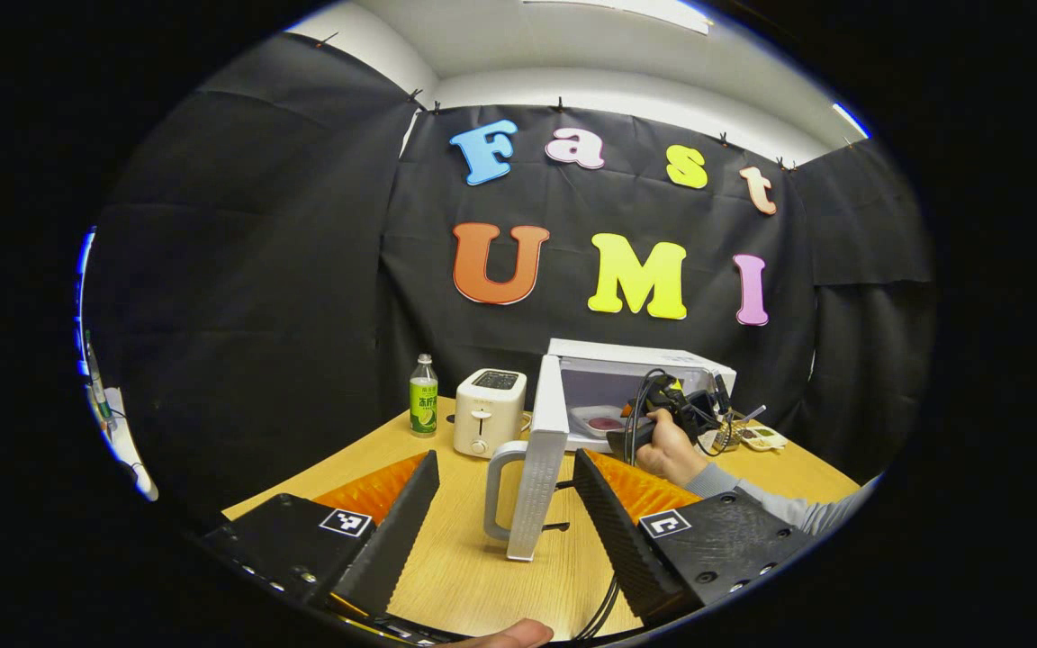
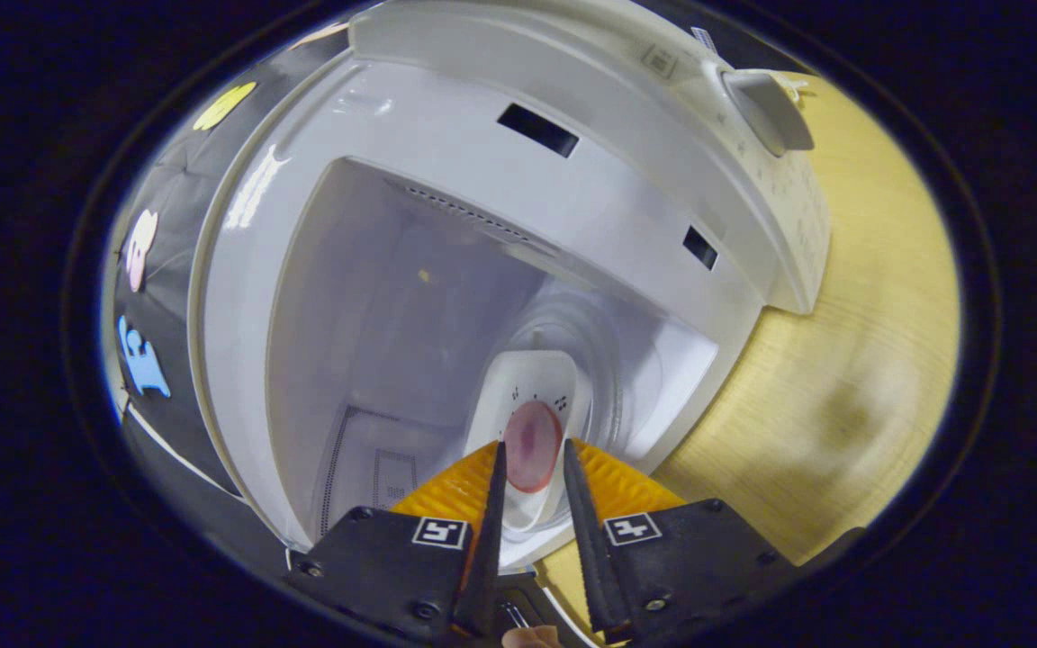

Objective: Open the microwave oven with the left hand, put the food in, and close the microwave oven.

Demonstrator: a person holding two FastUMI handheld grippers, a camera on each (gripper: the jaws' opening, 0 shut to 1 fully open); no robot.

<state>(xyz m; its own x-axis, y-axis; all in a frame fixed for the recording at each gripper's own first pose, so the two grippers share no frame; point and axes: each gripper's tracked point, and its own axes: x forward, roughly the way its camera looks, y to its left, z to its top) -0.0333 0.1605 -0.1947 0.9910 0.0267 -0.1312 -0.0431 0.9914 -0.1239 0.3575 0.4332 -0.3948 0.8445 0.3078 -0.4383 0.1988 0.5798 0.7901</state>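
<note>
While your left gripper [image 1: 505, 481] hovers with jaws spread wide before the open microwave door [image 1: 536, 459], the left gripper view shows the food [image 1: 606, 423] on its plate [image 1: 592, 419] inside the microwave [image 1: 640, 369], your right gripper [image 1: 662, 409] at the opening; the right gripper view shows its jaws narrowly parted around the plate's near edge, whether gripping you cannot tell

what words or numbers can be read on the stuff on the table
None can be read.
Green bottle: label print too small to read.
Microwave oven control panel: faint marks below the dial, too blurred to read.
Plate: a few tiny dark marks near the food, too small to read.
</note>
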